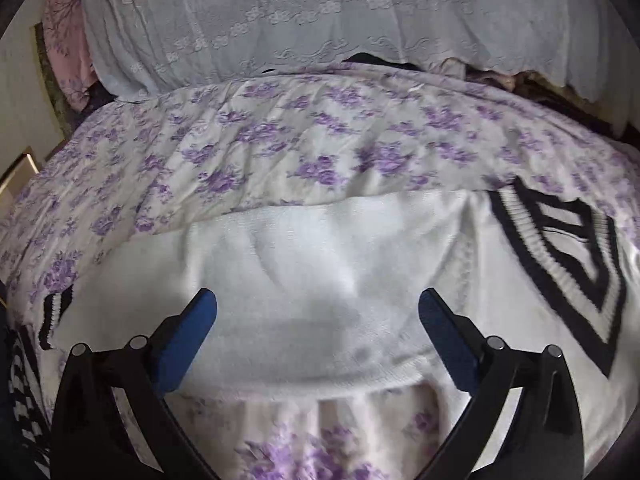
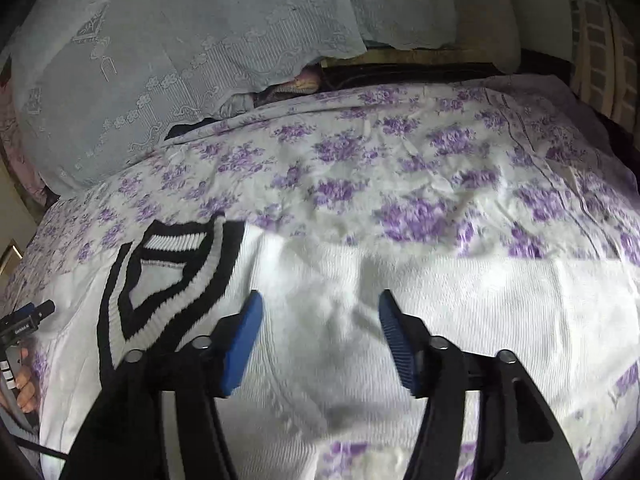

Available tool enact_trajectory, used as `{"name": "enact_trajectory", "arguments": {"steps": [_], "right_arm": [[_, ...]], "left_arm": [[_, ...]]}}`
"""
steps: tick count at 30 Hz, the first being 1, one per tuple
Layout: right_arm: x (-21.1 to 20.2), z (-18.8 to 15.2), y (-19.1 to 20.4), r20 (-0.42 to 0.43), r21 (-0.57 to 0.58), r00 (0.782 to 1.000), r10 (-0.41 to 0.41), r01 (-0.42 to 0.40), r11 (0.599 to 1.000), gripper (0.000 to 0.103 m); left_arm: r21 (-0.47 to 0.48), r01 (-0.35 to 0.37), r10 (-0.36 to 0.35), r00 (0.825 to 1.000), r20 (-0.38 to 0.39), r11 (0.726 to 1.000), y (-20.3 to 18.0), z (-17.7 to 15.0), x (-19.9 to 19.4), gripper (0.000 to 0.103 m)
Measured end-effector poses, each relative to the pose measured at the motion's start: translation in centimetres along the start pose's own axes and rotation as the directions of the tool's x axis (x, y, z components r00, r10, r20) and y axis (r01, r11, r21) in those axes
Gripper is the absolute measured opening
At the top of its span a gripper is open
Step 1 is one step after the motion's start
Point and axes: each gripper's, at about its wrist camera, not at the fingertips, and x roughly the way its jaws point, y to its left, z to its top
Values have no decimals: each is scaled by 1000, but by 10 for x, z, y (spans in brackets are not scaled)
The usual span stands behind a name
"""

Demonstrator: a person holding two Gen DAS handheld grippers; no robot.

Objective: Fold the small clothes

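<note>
Your sweater (image 1: 320, 272) lies flat on the bed (image 1: 280, 148), spread out so it folds easily. Your left gripper (image 1: 318, 312) tilts down over it, released, holding nothing. Your right gripper (image 2: 320, 312) tilts down too, jaws apart and empty, with the striped collar (image 2: 168, 276) just to its left.

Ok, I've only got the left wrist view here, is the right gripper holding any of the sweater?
Observer: No, the right gripper is open over the white sweater, with nothing pinched between its pads.
Operator: Where is it relative to the collar?
Observer: In the right wrist view, just right of the striped V-neck collar.
Operator: Anything past the bed's far right corner?
Observer: Some checked fabric lies there.
</note>
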Motion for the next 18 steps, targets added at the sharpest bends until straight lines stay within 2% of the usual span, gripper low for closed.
{"name": "enact_trajectory", "arguments": {"steps": [1, 2, 3, 4, 5, 7, 8, 10, 12, 16, 18], "right_arm": [[10, -10, -5, -58, 22, 998, 9, -7, 1000, 70], [24, -18, -7, -80, 29, 997, 16, -14, 999, 71], [22, -16, -7, -67, 27, 997, 24, -22, 999, 72], [18, -13, -7, -64, 42, 998, 19, -16, 999, 70], [11, -14, -9, -44, 62, 999, 25, -22, 998, 70], [-15, -17, -21, 31, 113, 999, 45, -48, 992, 70], [-29, -19, -32, 65, 148, 997, 35, -45, 988, 70], [-57, -28, -67, 127, 263, 992, -12, -22, 965, 71], [-82, -43, -114, 164, 410, 981, -99, 24, 912, 71], [-109, -66, -188, 158, 596, 959, -234, 96, 797, 71], [-109, -67, -209, 146, 629, 958, -249, 104, 770, 71]], "left_arm": [[7, 6, -6, 1000, -25, 1000, -4, -1, 7, 99], [25, -12, 14, 996, -92, 1000, -8, -3, 25, 99], [55, -49, 57, 987, -152, 997, -15, -7, 44, 99], [88, -93, 101, 990, -101, 992, -22, -9, 42, 99], [114, -125, 135, 987, -85, 986, -29, -10, 36, 99], [115, -138, 145, 988, -52, 984, -32, -15, 20, 99], [94, -120, 123, 992, -29, 988, -29, -19, 10, 98], [41, -33, 33, 999, -4, 999, -22, -24, -11, 98], [-6, 43, -43, 999, 17, 999, -18, -28, -28, 98], [-1, 108, -108, 994, 36, 994, -35, -23, -46, 98], [34, 152, -153, 988, 27, 988, -55, -14, -52, 98]]}}
